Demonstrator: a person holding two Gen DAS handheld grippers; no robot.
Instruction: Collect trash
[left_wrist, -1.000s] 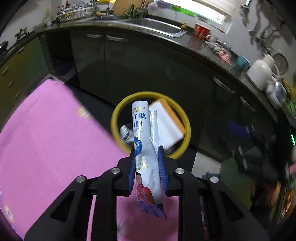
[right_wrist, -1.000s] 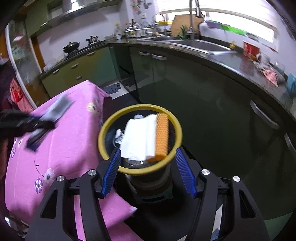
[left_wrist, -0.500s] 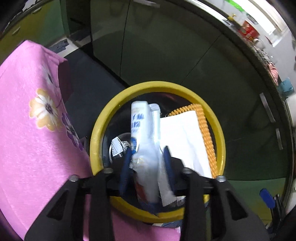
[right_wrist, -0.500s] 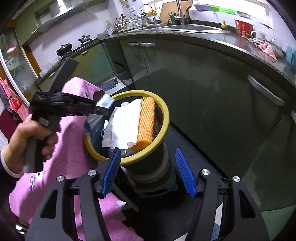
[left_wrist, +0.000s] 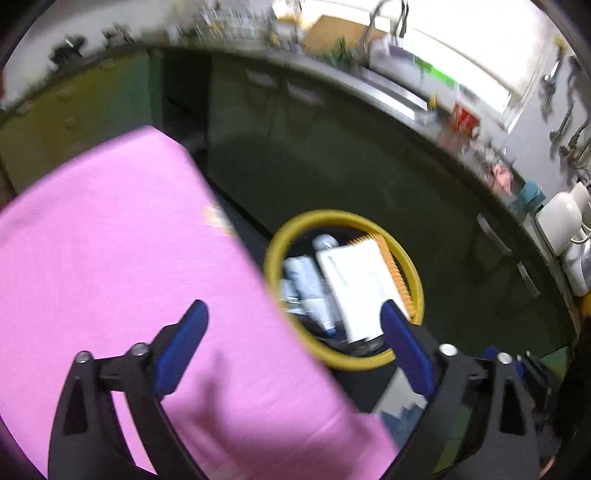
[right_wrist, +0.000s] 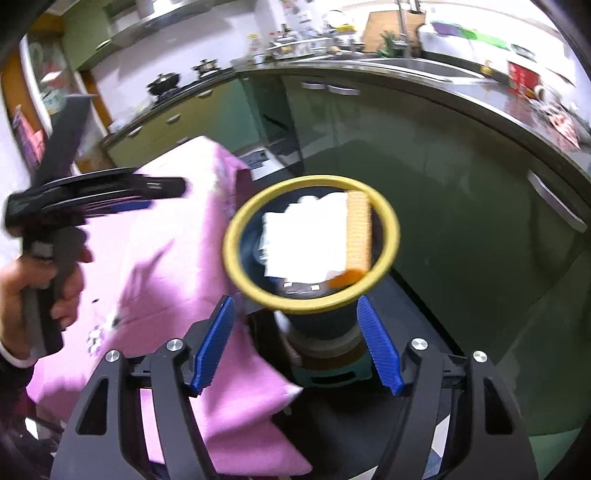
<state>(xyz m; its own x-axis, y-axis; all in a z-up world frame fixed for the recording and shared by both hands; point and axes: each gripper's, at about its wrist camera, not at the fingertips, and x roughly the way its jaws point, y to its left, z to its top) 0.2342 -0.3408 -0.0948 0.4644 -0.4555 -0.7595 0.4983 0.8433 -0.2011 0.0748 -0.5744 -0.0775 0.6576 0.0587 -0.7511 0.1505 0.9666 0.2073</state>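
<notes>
Between the spread fingers of the left gripper (left_wrist: 291, 345) nothing is held: its jaws have just been opening, and the white-and-blue packet (left_wrist: 308, 291) it carried a second ago now lies ahead of it inside the yellow-rimmed bin (left_wrist: 341, 286), beside a white sheet with an orange edge (left_wrist: 360, 286). That piece of trash looks delivered. Under this gripper lies the pink tabletop (left_wrist: 110, 258), bare where it shows, its edge just short of the bin's rim. The right gripper (right_wrist: 295, 345) stands open and empty too, the bin directly ahead between its fingers, dark cabinet fronts (right_wrist: 461, 184) beyond leaving free floor around.
</notes>
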